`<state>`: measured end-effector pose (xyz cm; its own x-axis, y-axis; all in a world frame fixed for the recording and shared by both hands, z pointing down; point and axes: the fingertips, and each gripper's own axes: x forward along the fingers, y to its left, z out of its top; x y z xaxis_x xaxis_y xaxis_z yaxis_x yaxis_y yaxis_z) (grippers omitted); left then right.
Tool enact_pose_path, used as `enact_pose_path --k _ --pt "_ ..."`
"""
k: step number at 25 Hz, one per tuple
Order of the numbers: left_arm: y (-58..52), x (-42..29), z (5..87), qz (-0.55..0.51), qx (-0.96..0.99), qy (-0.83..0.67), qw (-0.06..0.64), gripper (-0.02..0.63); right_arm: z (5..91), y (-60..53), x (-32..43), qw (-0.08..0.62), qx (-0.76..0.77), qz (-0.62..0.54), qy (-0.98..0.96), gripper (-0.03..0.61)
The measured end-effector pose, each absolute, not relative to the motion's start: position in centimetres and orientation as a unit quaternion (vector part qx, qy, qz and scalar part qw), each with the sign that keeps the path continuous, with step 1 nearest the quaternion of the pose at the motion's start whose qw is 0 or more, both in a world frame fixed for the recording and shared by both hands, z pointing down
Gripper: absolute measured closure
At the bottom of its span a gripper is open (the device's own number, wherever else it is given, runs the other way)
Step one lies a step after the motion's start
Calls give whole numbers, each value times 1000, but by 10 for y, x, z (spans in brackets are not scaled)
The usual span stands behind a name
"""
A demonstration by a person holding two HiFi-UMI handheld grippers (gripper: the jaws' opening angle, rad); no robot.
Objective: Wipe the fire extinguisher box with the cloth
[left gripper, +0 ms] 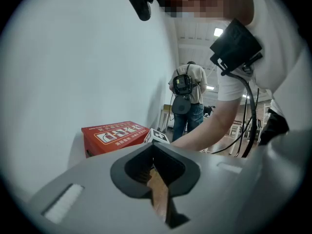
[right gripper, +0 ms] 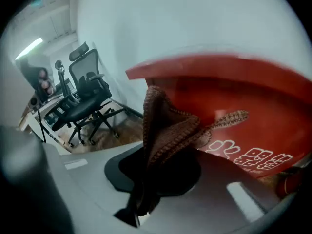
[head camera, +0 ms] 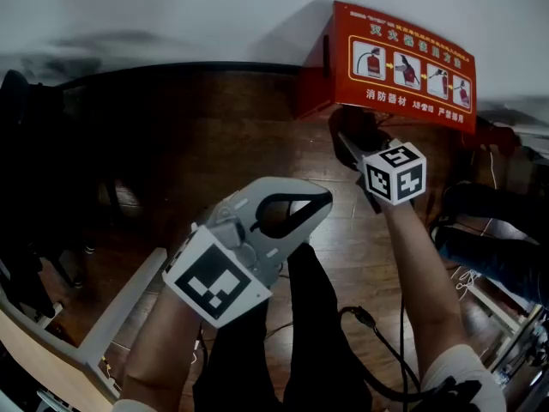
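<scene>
The red fire extinguisher box point(head camera: 399, 63) stands on the wood floor against the white wall; it also shows in the left gripper view point(left gripper: 114, 135) and fills the right gripper view point(right gripper: 243, 111). My right gripper point(head camera: 352, 144) reaches toward the box's lower front and is shut on a dark brown knitted cloth point(head camera: 364, 127). That cloth point(right gripper: 168, 126) sticks up from the right gripper point(right gripper: 156, 152), close to the box front; whether it touches is unclear. Lower and nearer me, my left gripper point(head camera: 319, 204) hangs over the floor, shut and empty point(left gripper: 155, 150).
Black office chairs point(head camera: 34, 187) stand at the left point(right gripper: 85, 96). A white table frame point(head camera: 111, 316) runs along the lower left. Cables point(head camera: 377, 350) and dark gear point(head camera: 489, 247) lie at the right. A person with a backpack point(left gripper: 187, 99) stands farther back.
</scene>
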<state>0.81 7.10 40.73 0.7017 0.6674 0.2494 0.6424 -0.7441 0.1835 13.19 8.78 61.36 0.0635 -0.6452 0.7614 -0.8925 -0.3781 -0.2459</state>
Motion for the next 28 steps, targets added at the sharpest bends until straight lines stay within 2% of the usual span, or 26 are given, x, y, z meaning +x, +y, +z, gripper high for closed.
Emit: enact_pose_path --k 9,19,23,28 --pt "60 3 450 151 922 353 56 614 732 83 136 178 703 463 -510 526" --pt "39 10 508 167 925 332 78 614 857 78 135 159 673 531 -489 526" --pt "31 13 509 177 927 321 80 614 859 76 128 155 661 545 -492 526" --pt "23 17 474 175 932 306 85 614 788 65 102 166 647 525 -528 526"
